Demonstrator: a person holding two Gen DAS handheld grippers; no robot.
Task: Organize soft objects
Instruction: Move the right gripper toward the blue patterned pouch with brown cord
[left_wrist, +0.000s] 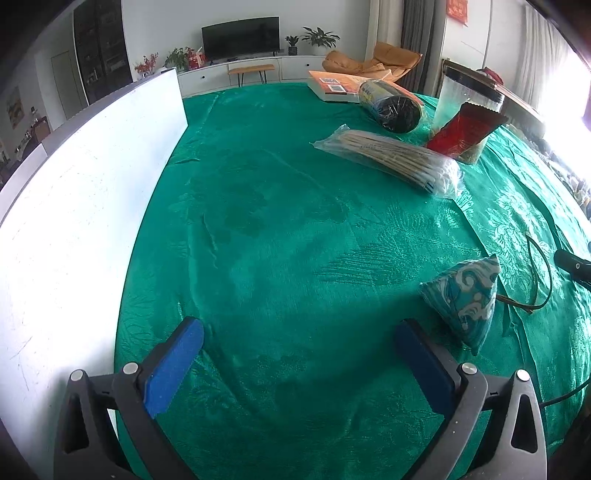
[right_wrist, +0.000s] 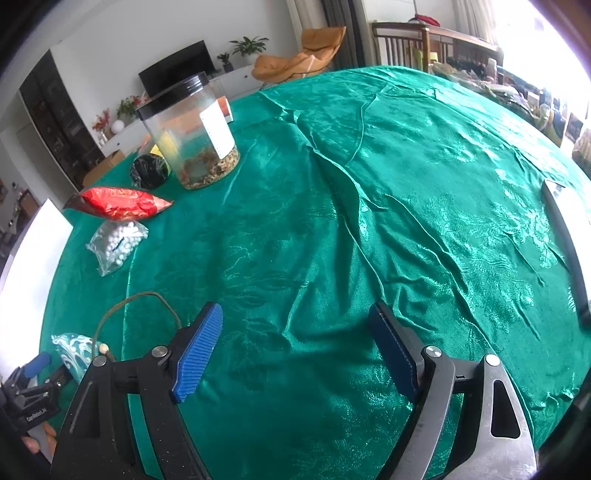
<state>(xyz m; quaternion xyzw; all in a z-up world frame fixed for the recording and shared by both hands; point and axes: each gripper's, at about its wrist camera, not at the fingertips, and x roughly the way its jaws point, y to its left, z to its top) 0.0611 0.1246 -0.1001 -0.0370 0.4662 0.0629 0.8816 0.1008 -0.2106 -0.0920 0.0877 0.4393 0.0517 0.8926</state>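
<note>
Blue-padded left tool (left_wrist: 299, 363) hovers low over the green tabletop (left_wrist: 280, 229), fingers apart, nothing held. Patterned teal pyramid pouch (left_wrist: 463, 299) sits just right of it, lower right of frame, cord loop (left_wrist: 539, 273) trailing behind. I judge it light and squashy; I'd pinch across its midsection, not the cord. Right tool (right_wrist: 295, 350) also spread, empty, over bare cloth; pouch at its lower left.

both wrist views skim low over the green tablecloth (left_wrist: 280, 221), sharing the jar (right_wrist: 188, 133).
</note>
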